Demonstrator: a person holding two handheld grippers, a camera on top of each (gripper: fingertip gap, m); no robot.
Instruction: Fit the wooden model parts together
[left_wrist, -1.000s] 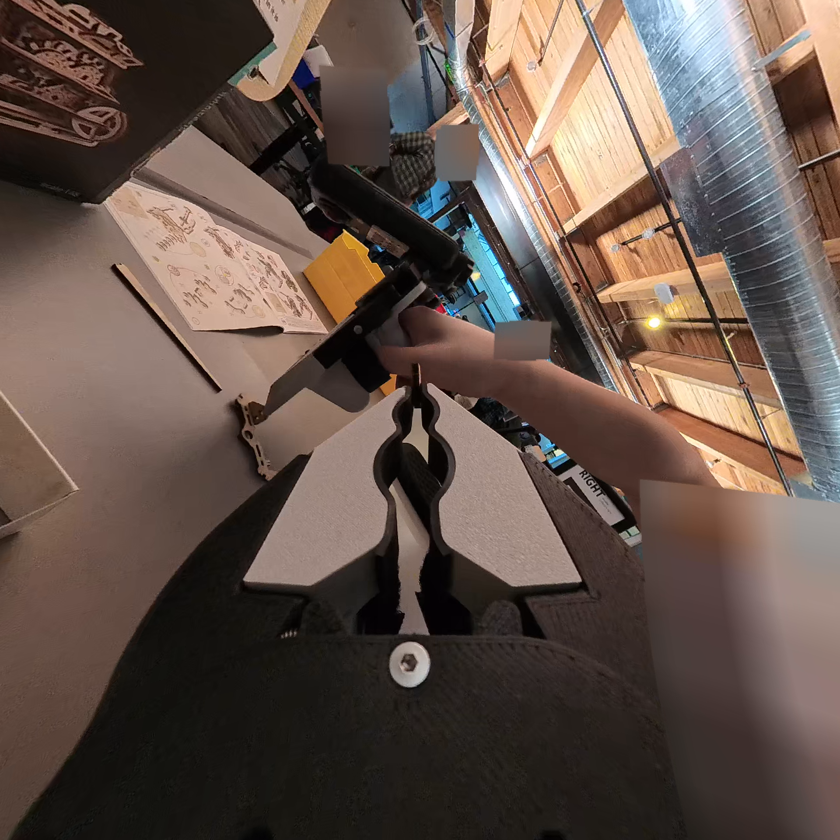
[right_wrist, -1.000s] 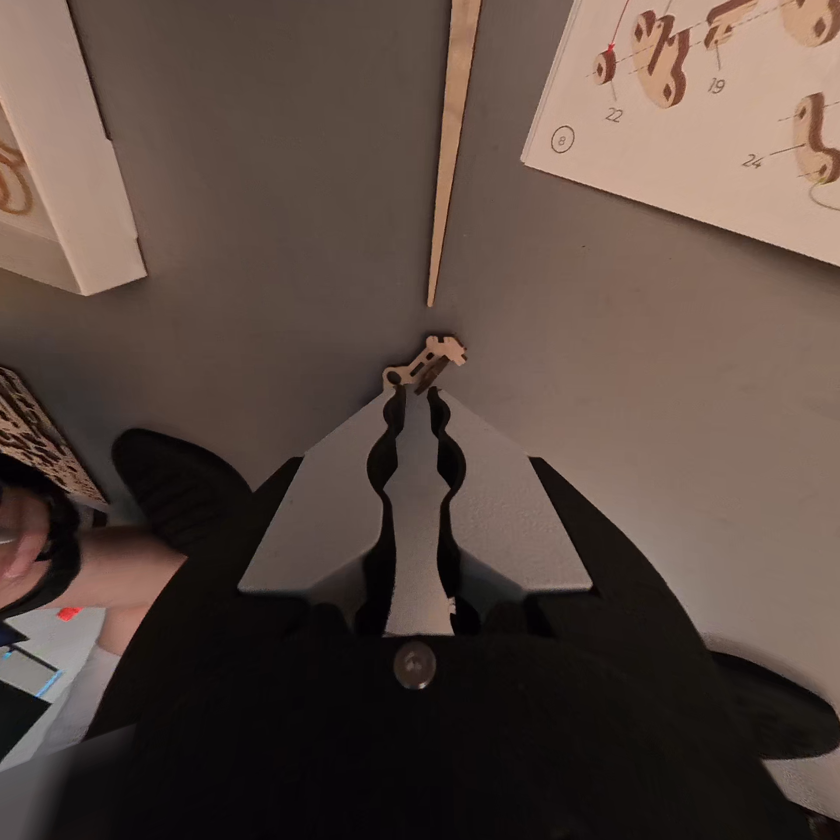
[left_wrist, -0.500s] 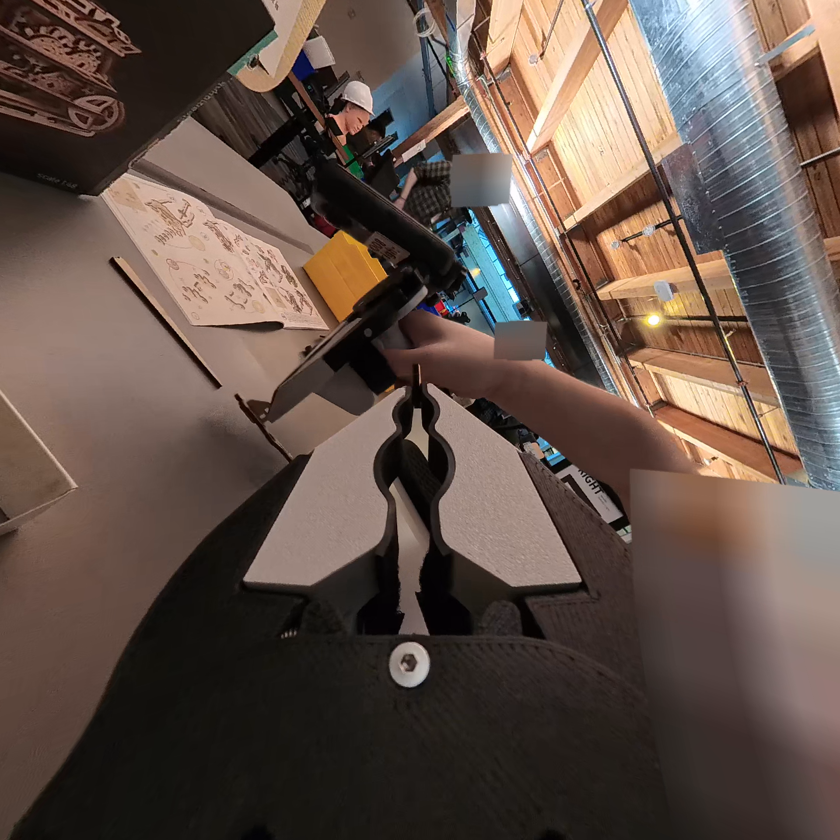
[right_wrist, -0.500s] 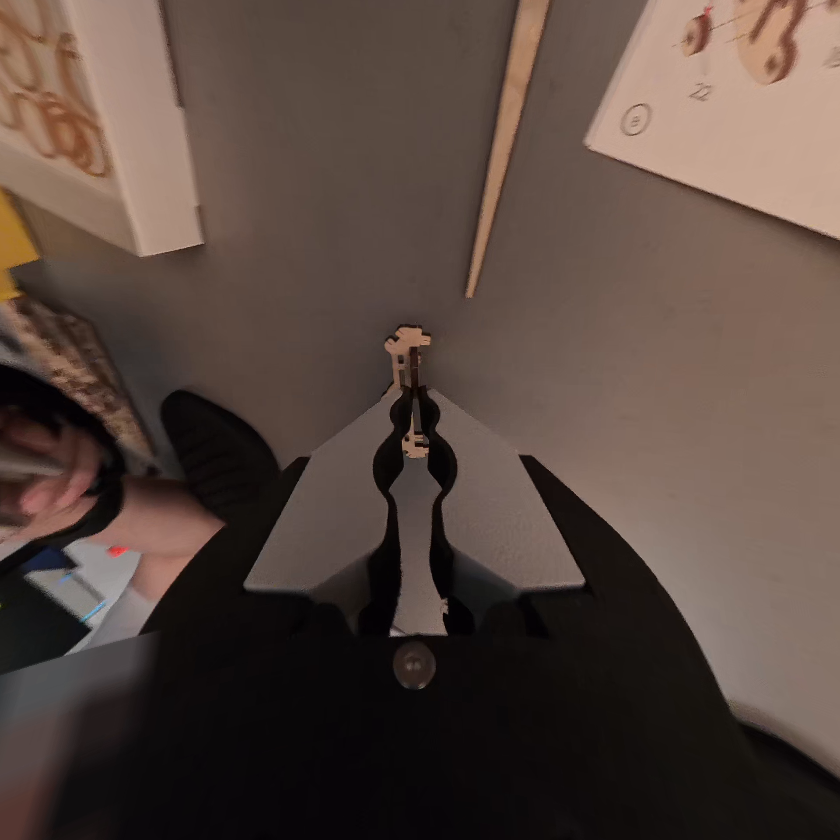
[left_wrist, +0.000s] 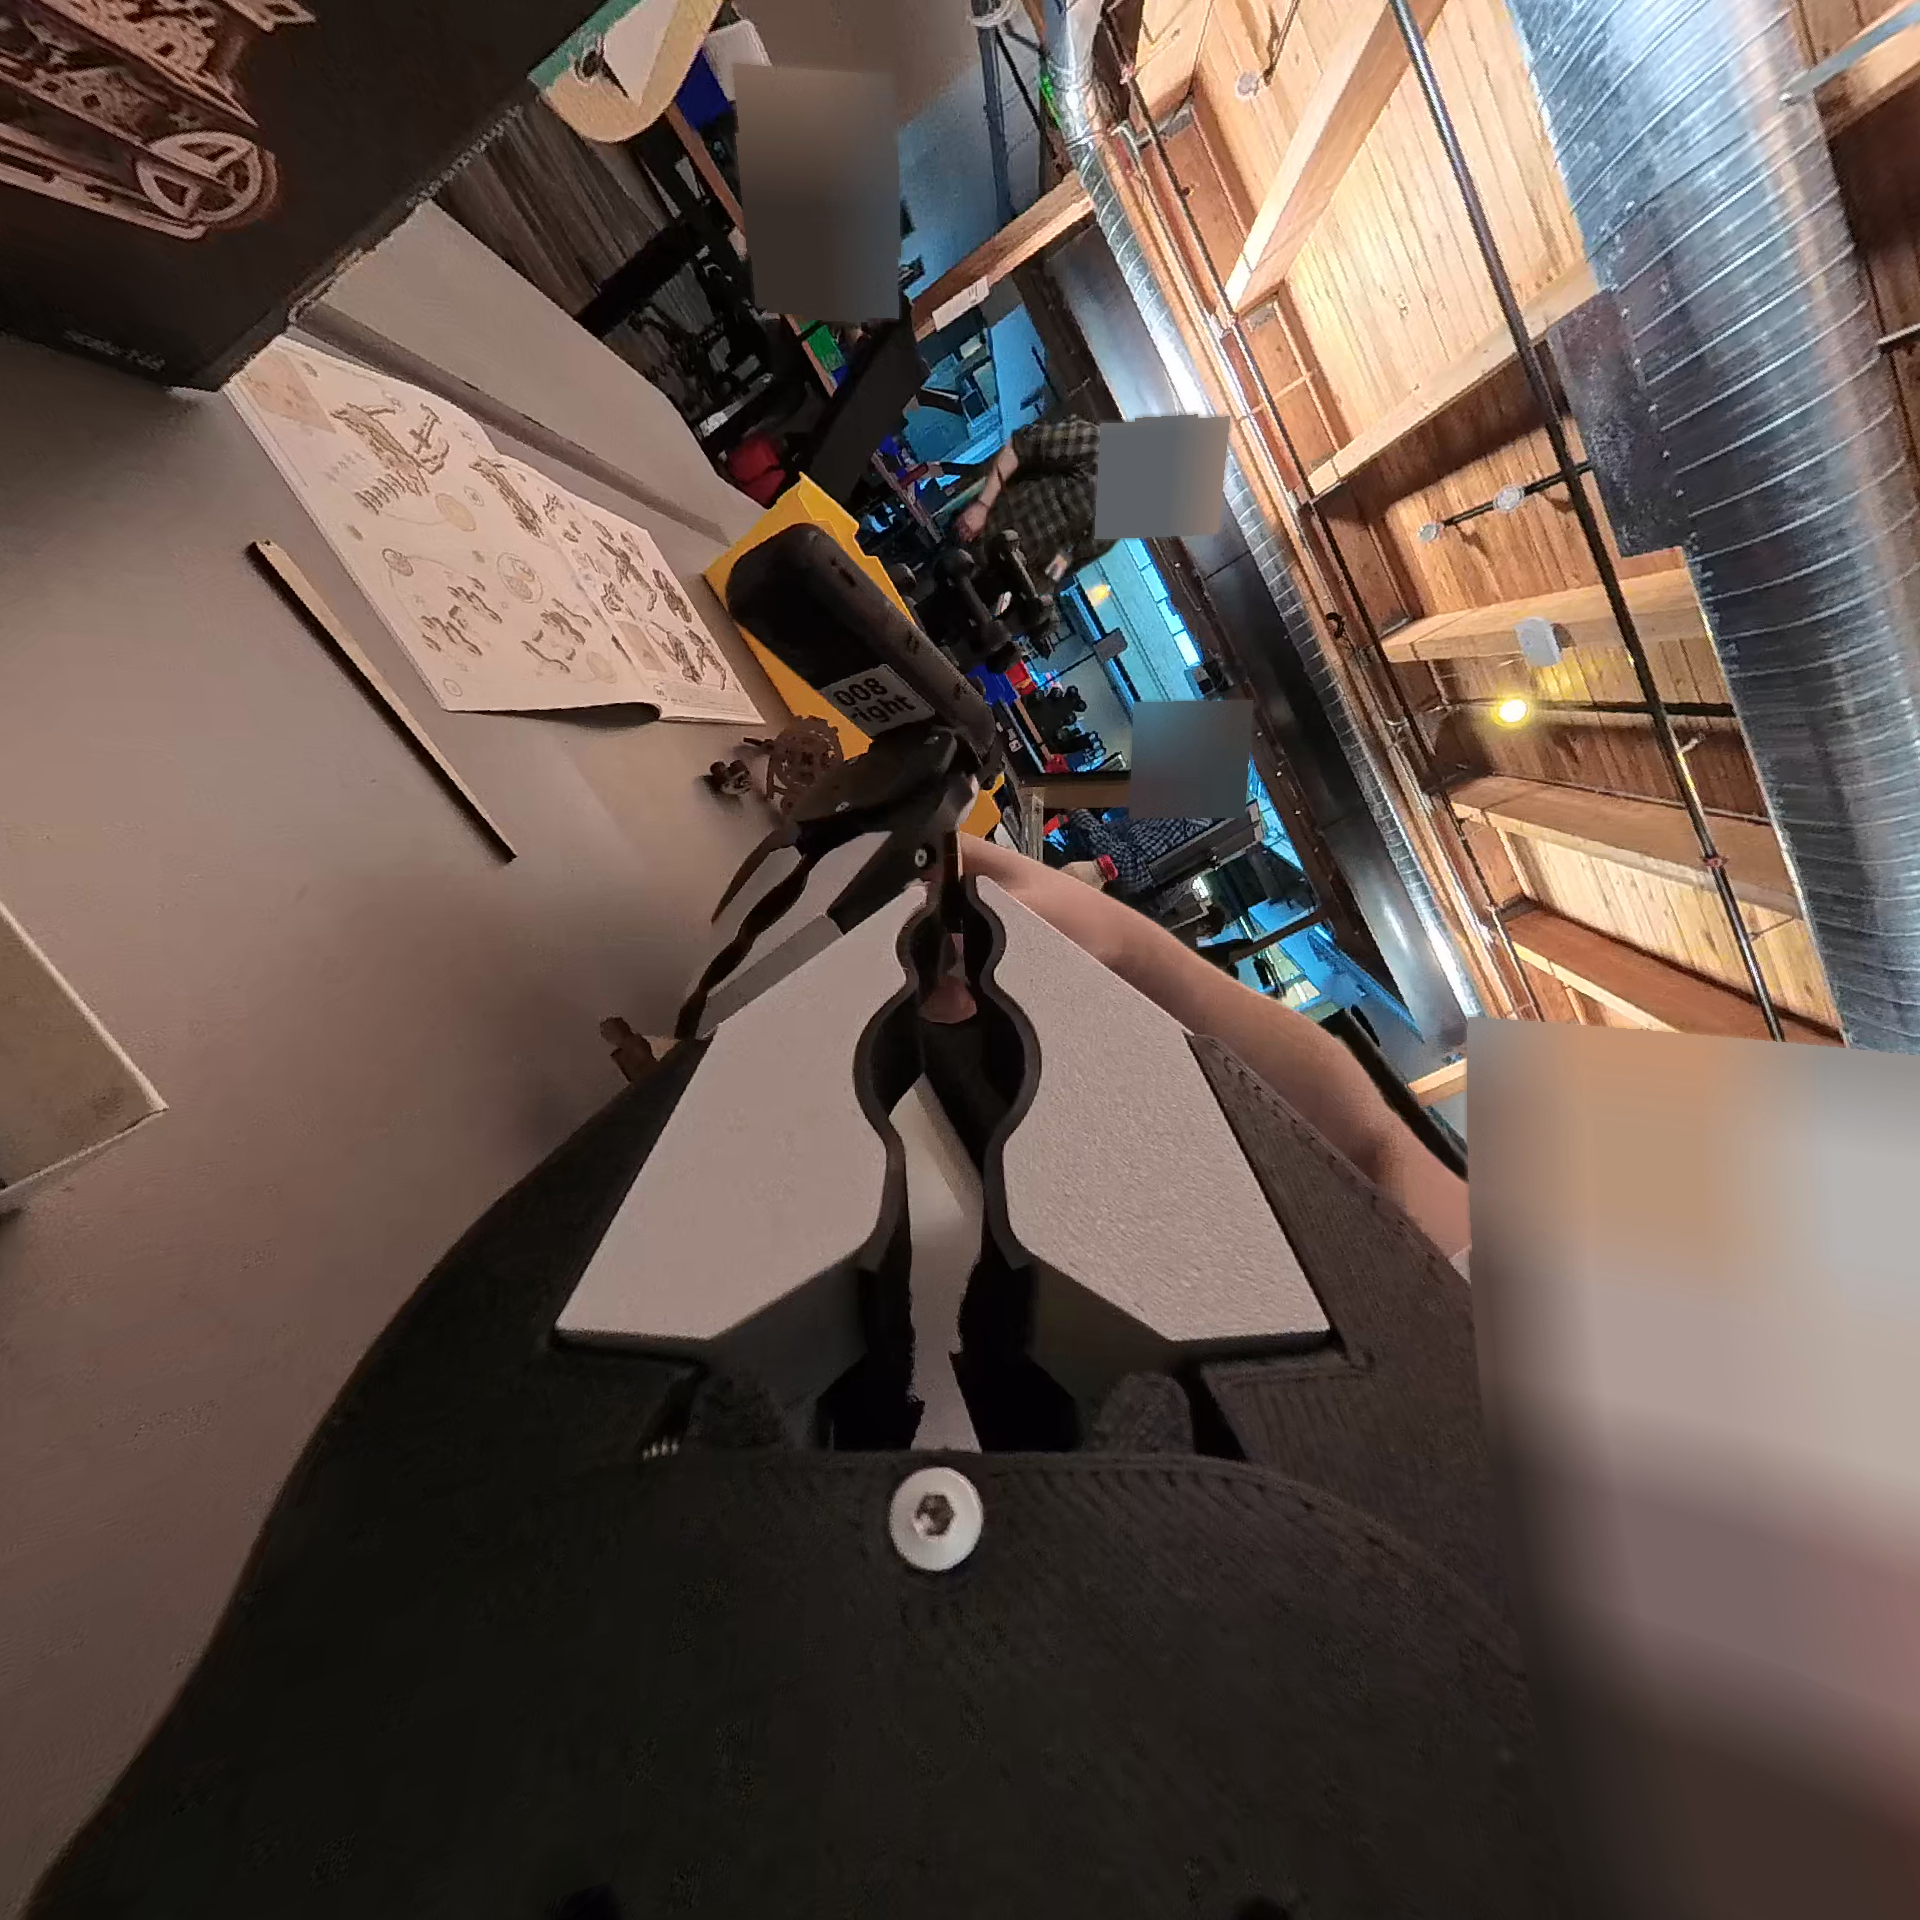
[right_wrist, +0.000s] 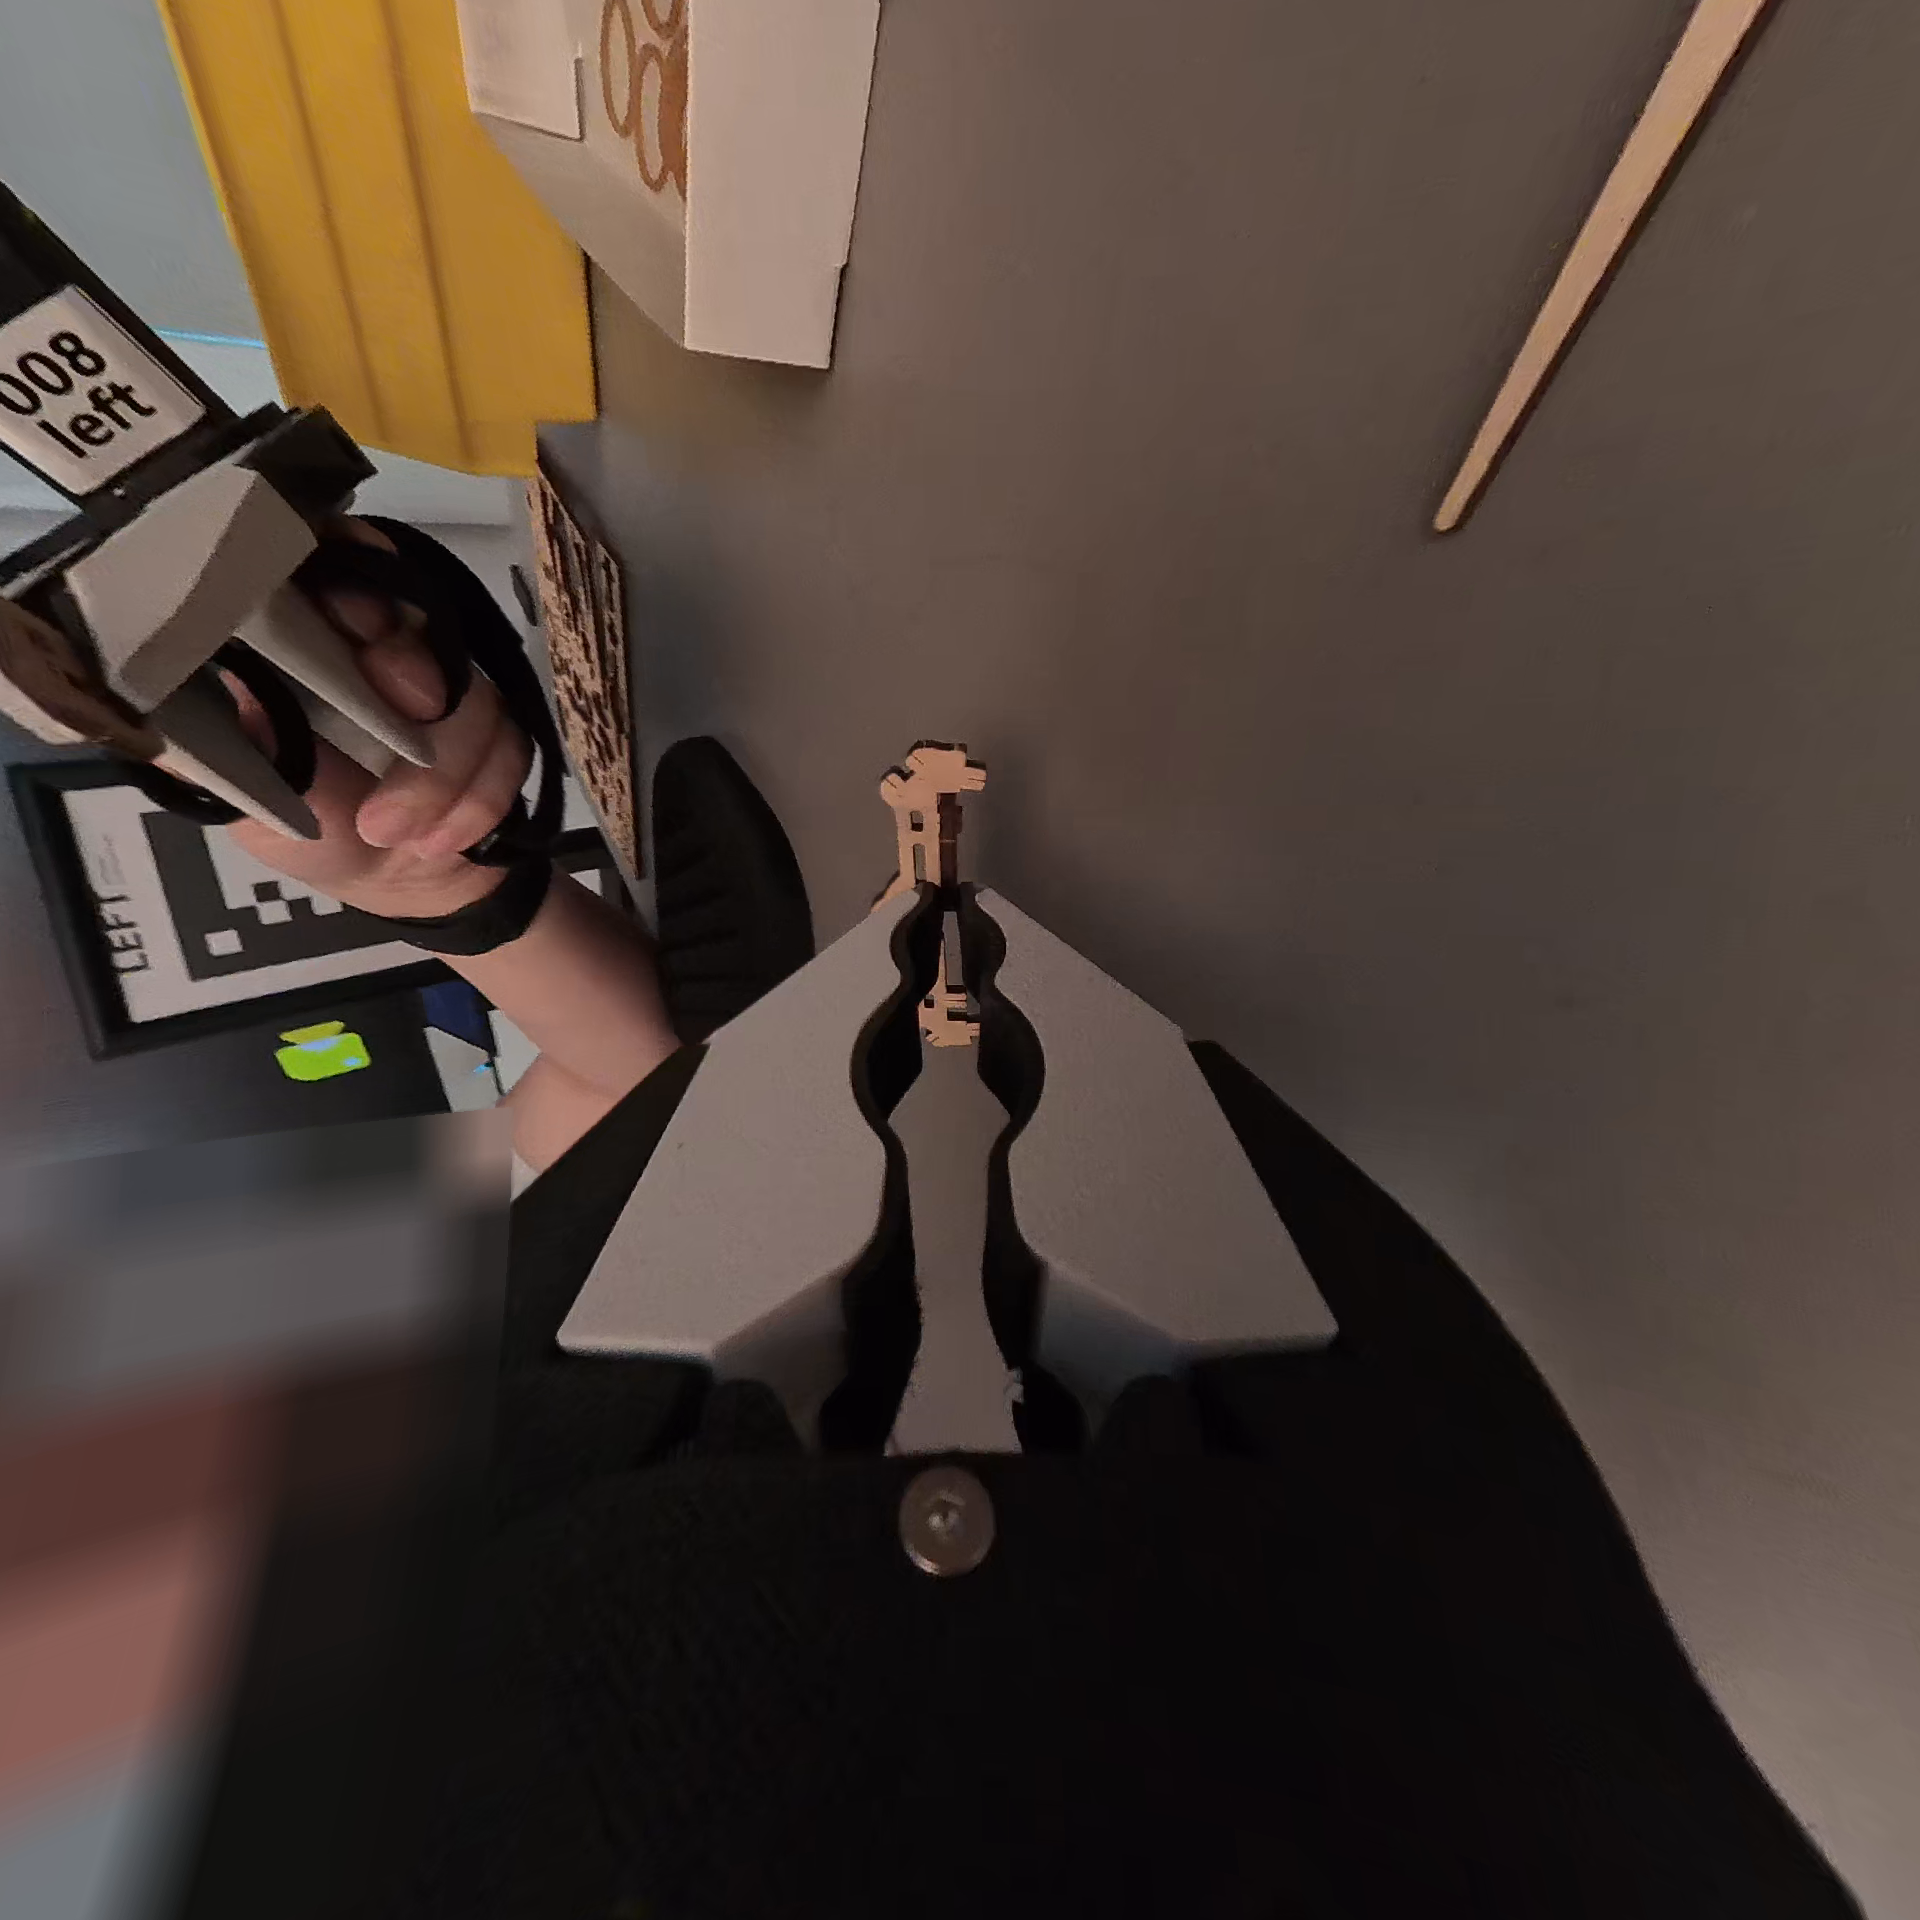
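Right gripper (right_wrist: 943, 891) is clamped on a slim pale laser-cut wooden model part (right_wrist: 932, 821), held upright clear of the grey table (right_wrist: 1351, 727). Left gripper (left_wrist: 943, 914) has its jaws nearly closed; whether anything thin sits between them cannot be told. In the left wrist view a small round wooden gear assembly (left_wrist: 795, 764) lies on the table by the open instruction booklet (left_wrist: 488, 561). Judgement: part collected, joining not yet done. The yellow plastic bin (right_wrist: 384, 229) and white cardboard box (right_wrist: 727, 177) show no visible contents
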